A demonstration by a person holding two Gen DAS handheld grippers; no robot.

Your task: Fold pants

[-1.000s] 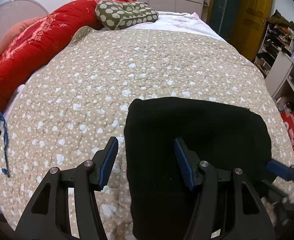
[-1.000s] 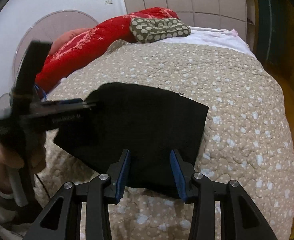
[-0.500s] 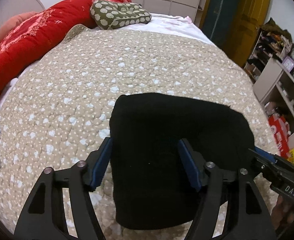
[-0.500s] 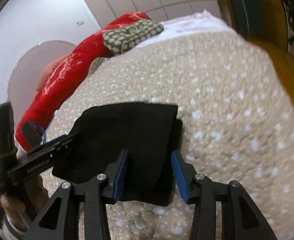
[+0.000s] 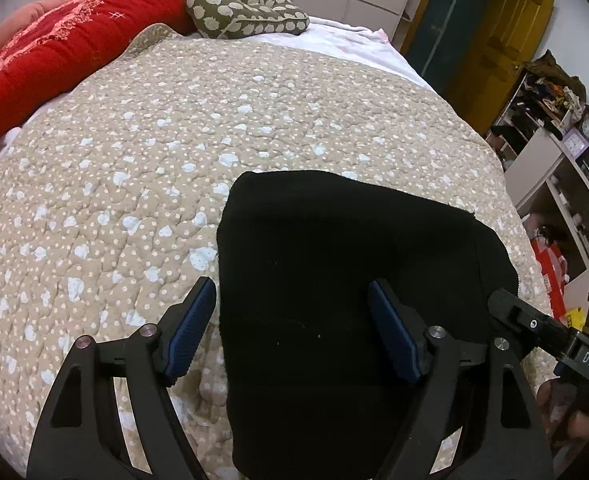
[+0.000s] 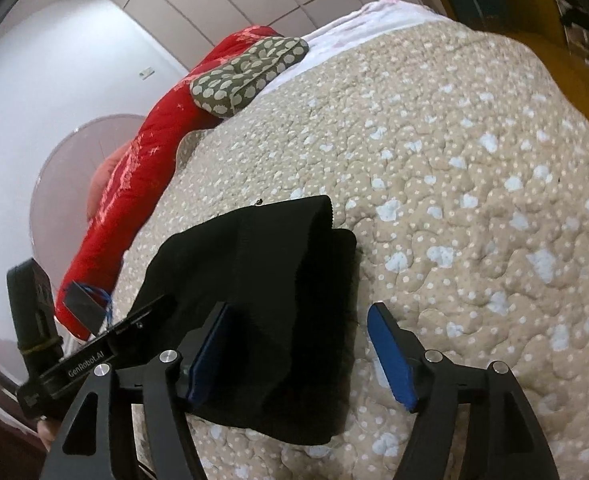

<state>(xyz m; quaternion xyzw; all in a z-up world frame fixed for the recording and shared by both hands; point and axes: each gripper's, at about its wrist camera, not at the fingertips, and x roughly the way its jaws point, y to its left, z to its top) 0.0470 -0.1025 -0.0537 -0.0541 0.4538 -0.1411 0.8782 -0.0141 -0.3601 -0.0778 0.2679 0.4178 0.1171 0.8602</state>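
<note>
The black pants [image 5: 346, 280] lie folded into a compact rectangle on the beige dotted quilt [image 5: 154, 140]. My left gripper [image 5: 292, 330] is open, its blue pads straddling the left edge of the pants, holding nothing. In the right wrist view the pants [image 6: 270, 292] show as stacked layers with a ribbed edge on top. My right gripper [image 6: 298, 352] is open wide over the pants' right edge, holding nothing. The right gripper's body [image 5: 550, 336] shows at the right of the left wrist view, and the left gripper's body [image 6: 94, 356] at the left of the right wrist view.
A red duvet [image 5: 62, 48] and an olive patterned pillow [image 5: 242, 16] lie at the head of the bed. A yellow door [image 5: 494, 48] and cluttered shelves [image 5: 554, 128] stand to the right. A round fan [image 6: 70, 176] stands by the wall.
Both grippers have tilted and shifted over the pants. The right gripper has opened wider and moved to the pants' right edge. The pants look more compactly folded.
</note>
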